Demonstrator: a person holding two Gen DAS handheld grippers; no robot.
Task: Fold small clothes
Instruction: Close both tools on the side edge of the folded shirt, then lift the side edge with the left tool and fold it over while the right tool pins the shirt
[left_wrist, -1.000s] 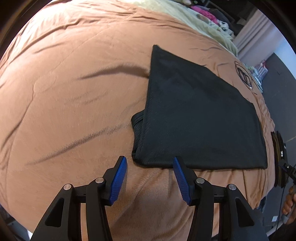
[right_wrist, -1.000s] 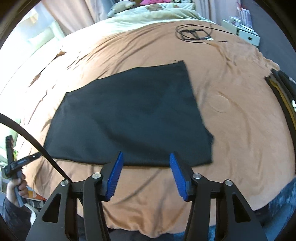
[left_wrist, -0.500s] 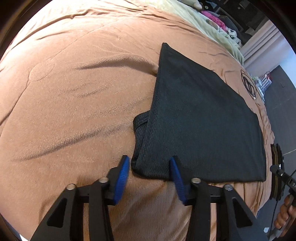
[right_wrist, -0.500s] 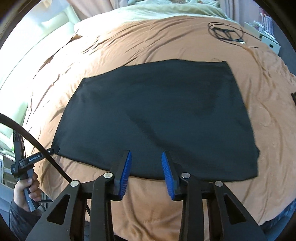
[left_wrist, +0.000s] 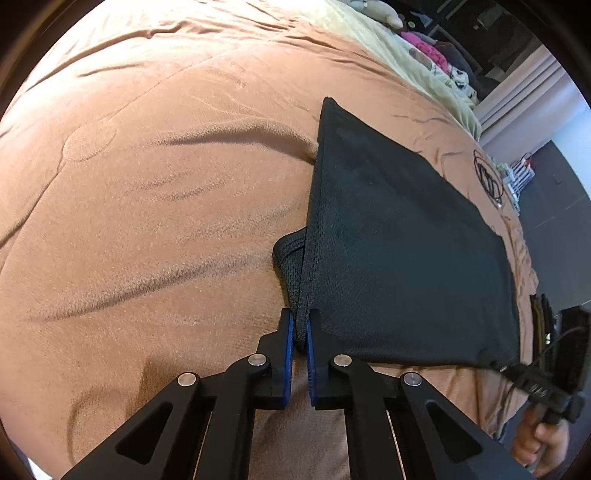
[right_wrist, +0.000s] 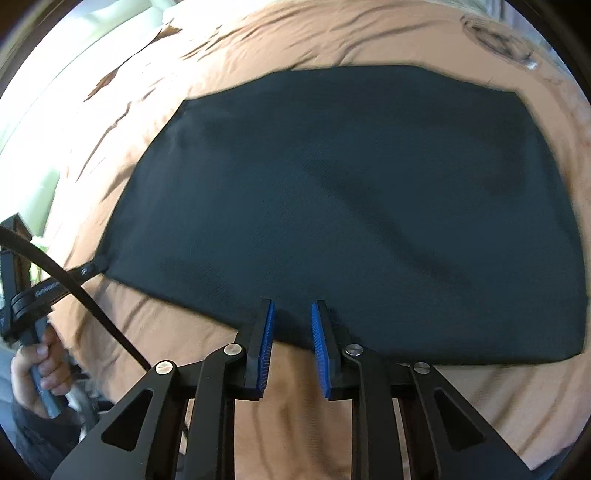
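A black folded garment (left_wrist: 399, 251) lies flat on an orange-brown bedspread (left_wrist: 155, 206). My left gripper (left_wrist: 301, 325) is shut on the garment's near left corner, where a dark hem bunches out to the left. In the right wrist view the same garment (right_wrist: 351, 206) fills the middle. My right gripper (right_wrist: 291, 317) is partly open, its blue pads over the garment's near edge, with nothing held. The left gripper (right_wrist: 90, 271) also shows there, pinching the garment's left corner.
A coiled black cable (left_wrist: 487, 181) lies on the bedspread beyond the garment. A pale green blanket (left_wrist: 388, 44) and pink clothes (left_wrist: 424, 44) lie at the far end. The bed edge drops off near the hand (left_wrist: 543, 446) at right.
My left gripper moved forward and closed on the garment's near left corner. My right gripper moved closer to the garment's near edge and its jaws narrowed.
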